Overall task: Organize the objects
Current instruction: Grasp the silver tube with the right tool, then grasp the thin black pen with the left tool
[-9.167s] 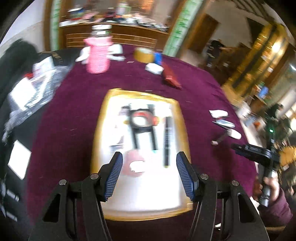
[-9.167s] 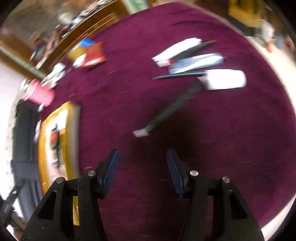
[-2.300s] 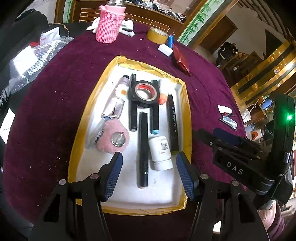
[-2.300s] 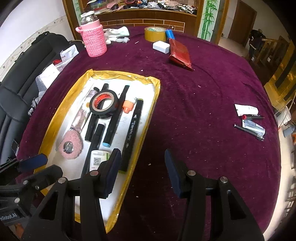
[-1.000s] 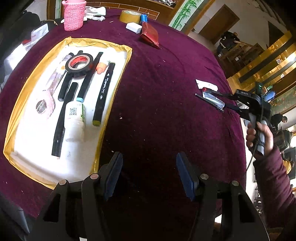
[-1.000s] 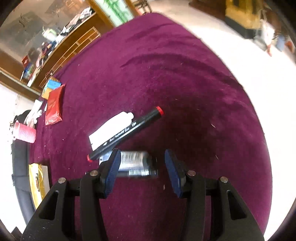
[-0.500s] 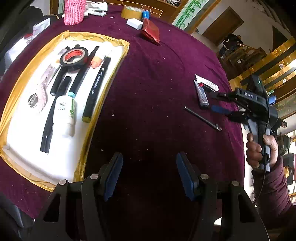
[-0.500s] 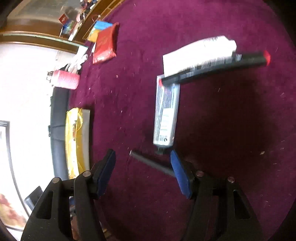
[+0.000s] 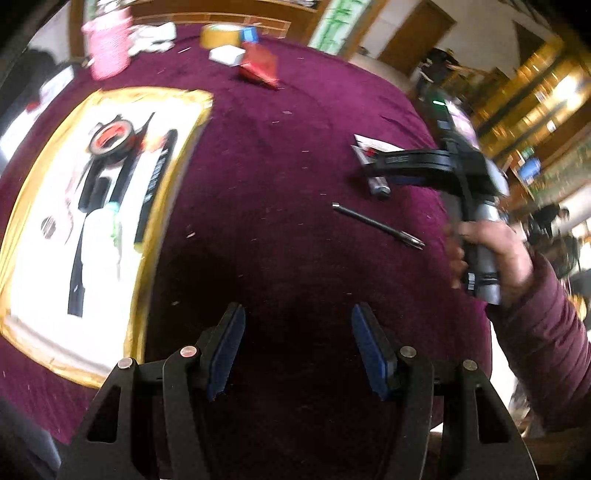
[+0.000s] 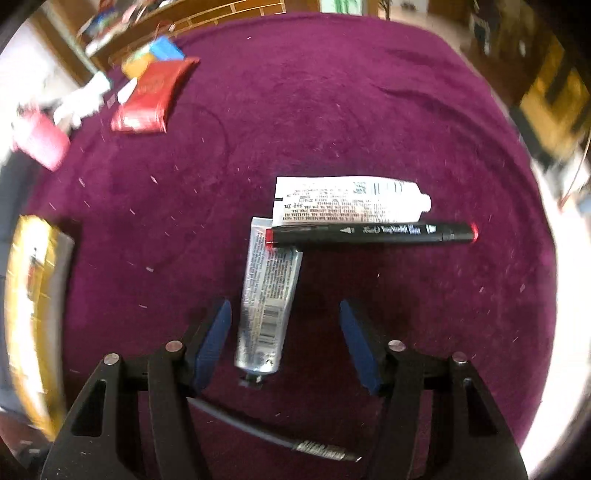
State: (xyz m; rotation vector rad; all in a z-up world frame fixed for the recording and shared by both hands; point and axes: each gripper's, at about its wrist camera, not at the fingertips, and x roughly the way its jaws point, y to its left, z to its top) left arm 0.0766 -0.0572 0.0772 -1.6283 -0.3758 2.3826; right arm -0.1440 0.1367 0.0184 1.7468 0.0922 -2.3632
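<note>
My right gripper (image 10: 284, 332) hangs over a silver tube (image 10: 267, 295) on the purple cloth. Its jaws are closing, and the tube's lower end lies between the fingers, nearer the left one; the pads are not pressing on it. A black marker with red ends (image 10: 369, 234) lies across the tube's top, beside a white tube (image 10: 347, 201). A thin grey pen (image 10: 273, 437) lies under the gripper's body. My left gripper (image 9: 297, 343) is open over bare cloth with nothing in it. A gold-rimmed white tray (image 9: 170, 173) at the left holds tape, markers and a bottle.
A red packet (image 9: 258, 68), a white box, a yellow tape roll (image 9: 221, 35) and a pink crocheted cup (image 9: 109, 51) stand at the table's far side. A hand (image 9: 495, 251) in a purple sleeve holds the right gripper near the table's right edge.
My right gripper has rolled and shifted, so the silver tube now runs up between its fingers, and its jaws are narrower than half a second ago. The left view has drifted slightly.
</note>
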